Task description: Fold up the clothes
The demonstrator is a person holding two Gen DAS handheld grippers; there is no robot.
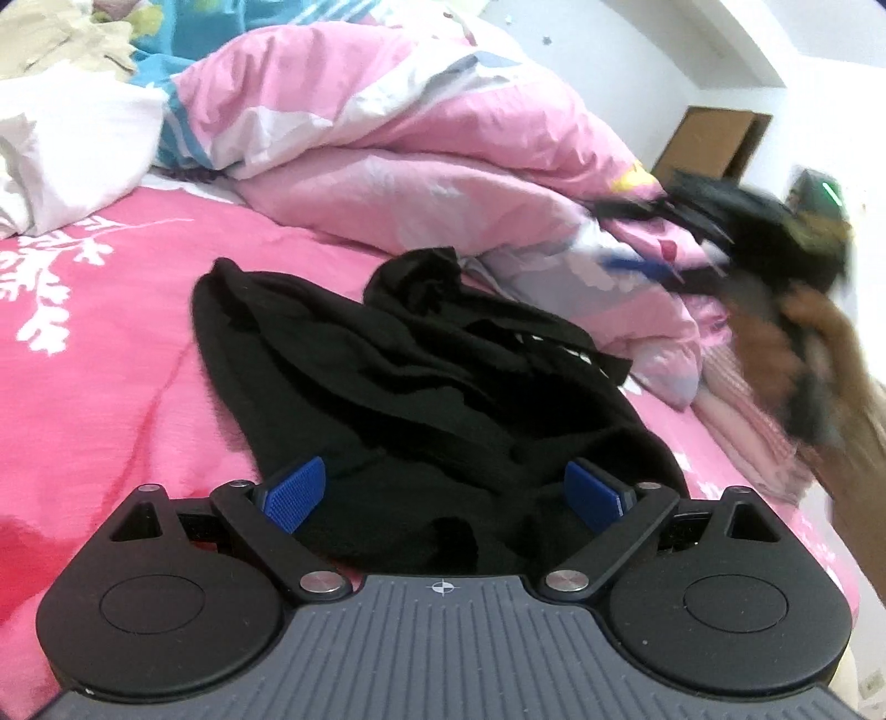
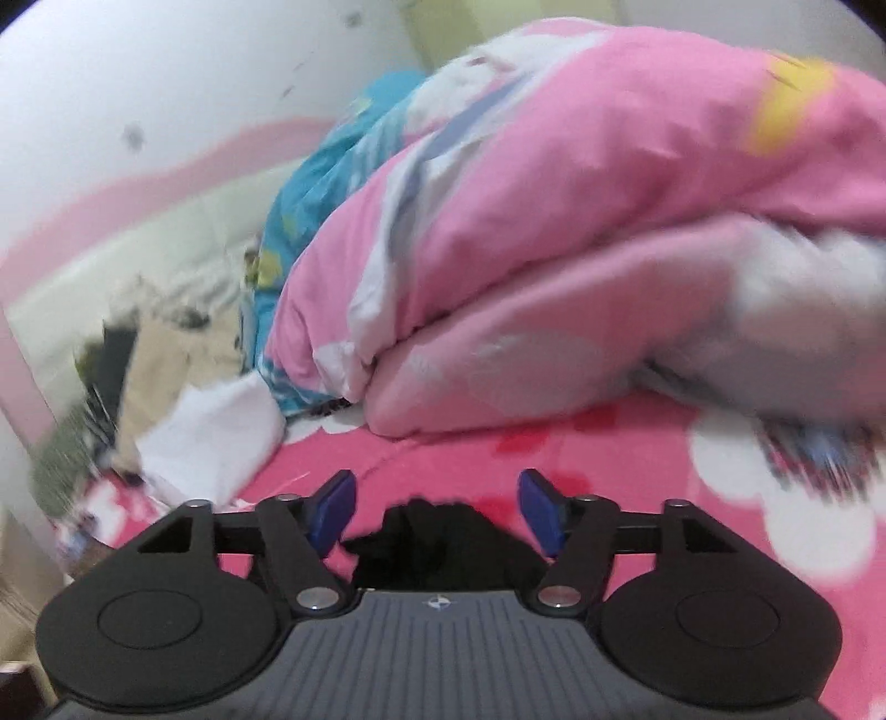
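Note:
A black garment (image 1: 421, 365) lies crumpled on the pink bed sheet (image 1: 111, 354), in the middle of the left wrist view. My left gripper (image 1: 446, 493) hovers open over its near end, its blue pads (image 1: 293, 493) wide apart with black fabric beneath them. At the right edge of that view, a person's hand (image 1: 803, 343) holds the blurred right gripper above the duvet. In the right wrist view my right gripper (image 2: 437, 515) is open. A bit of the black garment (image 2: 437, 543) shows low between its fingers, with neither pad touching it.
A bulky pink and white duvet (image 1: 387, 138) is heaped behind the garment and fills the right wrist view (image 2: 581, 249). White cloth (image 1: 66, 149), blue bedding (image 2: 321, 177) and a beige garment (image 1: 55, 39) lie at the far left. A brown door (image 1: 714, 144) stands beyond the bed.

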